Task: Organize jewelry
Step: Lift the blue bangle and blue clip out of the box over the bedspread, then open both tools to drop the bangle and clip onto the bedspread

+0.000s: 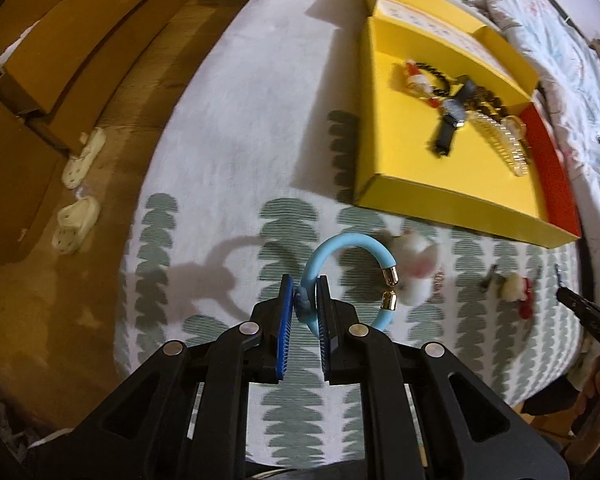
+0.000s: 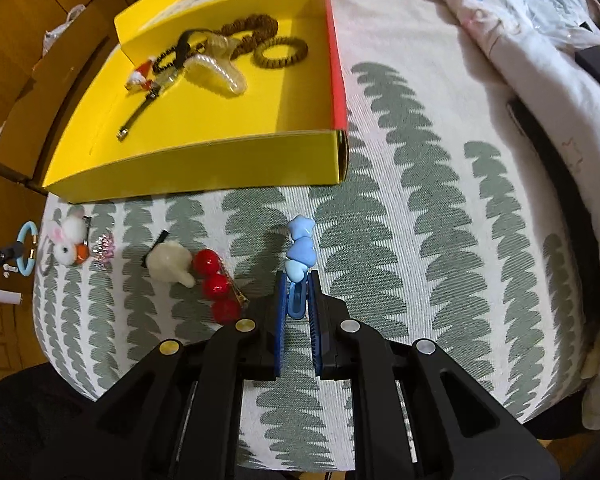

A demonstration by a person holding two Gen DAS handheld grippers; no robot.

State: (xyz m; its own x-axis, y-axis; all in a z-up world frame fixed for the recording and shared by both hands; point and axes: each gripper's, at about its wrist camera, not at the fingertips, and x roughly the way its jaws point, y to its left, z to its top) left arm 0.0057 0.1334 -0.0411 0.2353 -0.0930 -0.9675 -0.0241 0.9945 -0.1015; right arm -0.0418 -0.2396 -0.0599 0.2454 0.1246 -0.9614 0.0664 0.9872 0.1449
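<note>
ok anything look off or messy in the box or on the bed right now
Nothing damaged. The pieces in the yellow box lie tangled in one overlapping pile: black strap, clear band, brown bead strings. A bunny clip and red ball clip lie loose on the bedspread.

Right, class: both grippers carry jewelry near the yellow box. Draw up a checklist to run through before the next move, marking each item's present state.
1. Left gripper shut on light-blue open bangle with gold end caps: ok.
2. Right gripper shut on blue heart-studded hair clip: ok.
3. Yellow cardboard box open: ok.
4. Bare floor space inside box: ok.
5. Grip firmness: cannot tell.
</note>
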